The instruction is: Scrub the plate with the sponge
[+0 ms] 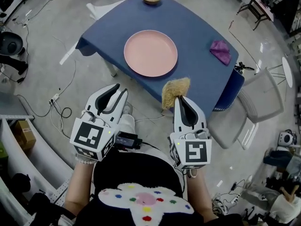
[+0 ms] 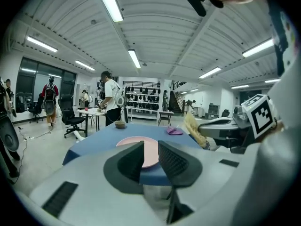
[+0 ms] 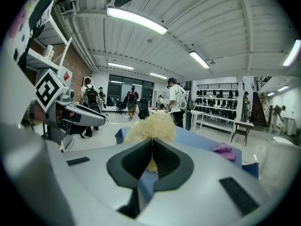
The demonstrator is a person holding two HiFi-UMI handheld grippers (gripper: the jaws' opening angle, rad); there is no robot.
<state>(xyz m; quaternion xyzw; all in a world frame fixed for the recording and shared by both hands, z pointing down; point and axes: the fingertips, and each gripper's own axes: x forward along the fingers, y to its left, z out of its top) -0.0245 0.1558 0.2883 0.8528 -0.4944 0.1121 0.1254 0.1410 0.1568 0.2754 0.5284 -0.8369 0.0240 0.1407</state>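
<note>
Short of the table's (image 1: 197, 32) near edge, right gripper (image 1: 181, 100) clamps the sponge (image 1: 175, 89); left gripper (image 1: 118, 89) gapes, empty. Likely best: sponge flat on the plate (image 1: 150, 53) beyond, rim steadied.

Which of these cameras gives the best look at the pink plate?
The head view: it looks down on the whole plate on the blue table. The left gripper view sees it nearly edge-on, partly behind the jaws of the left tool. The right gripper view shows none of it.
</note>
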